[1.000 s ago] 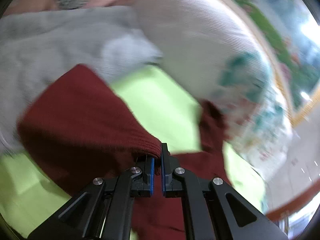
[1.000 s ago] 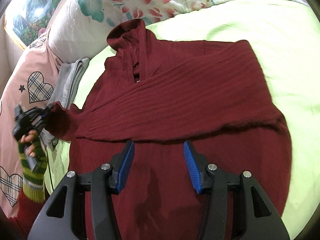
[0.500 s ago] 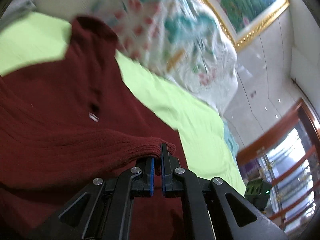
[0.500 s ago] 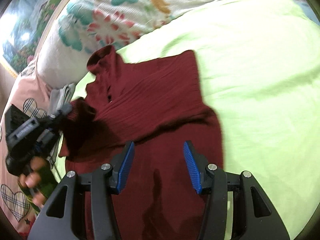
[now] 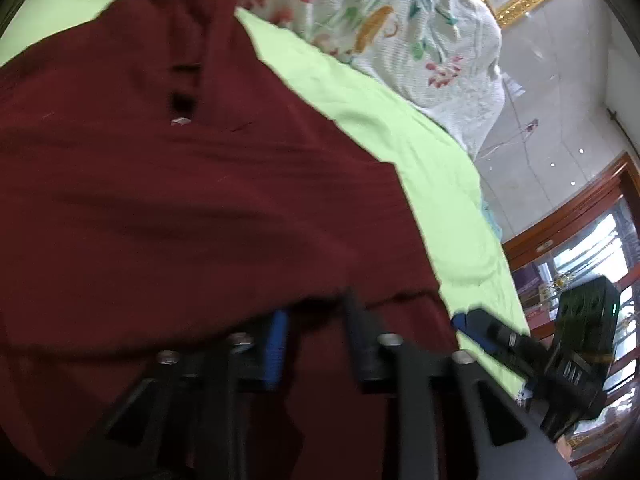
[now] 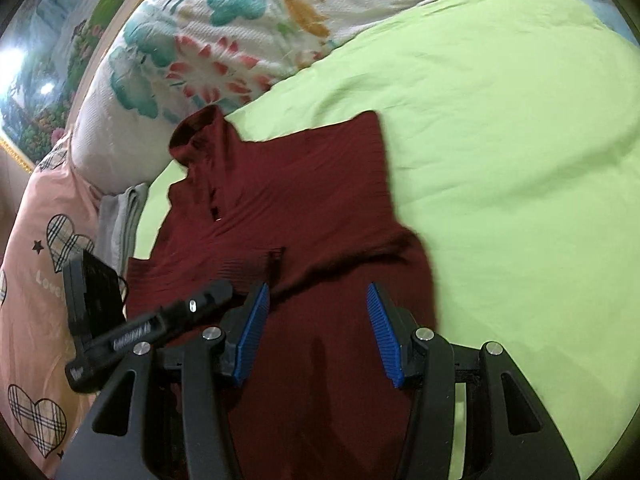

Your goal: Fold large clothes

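Observation:
A dark red knit sweater [image 6: 296, 216] lies on a light green bed sheet [image 6: 500, 140], collar toward the pillows, both sleeves folded across the chest. The left sleeve cuff [image 6: 256, 264] rests on the sweater's middle. My left gripper [image 5: 314, 316] is open and empty just above the sweater [image 5: 180, 220]; it also shows in the right wrist view [image 6: 208, 300] beside the cuff. My right gripper [image 6: 316, 320] is open and empty over the sweater's lower body; its blue-padded tip shows in the left wrist view [image 5: 468, 322].
A floral pillow [image 6: 208, 60] lies beyond the collar. A pink heart-print quilt [image 6: 44, 248] and a folded grey garment [image 6: 120, 216] lie at the left. Wide green sheet lies to the right. Wooden furniture [image 5: 580, 216] stands beyond the bed.
My left gripper carried the sleeve cuff across the chest, laid it on the sweater and opened. The right gripper stayed open and drew back a little.

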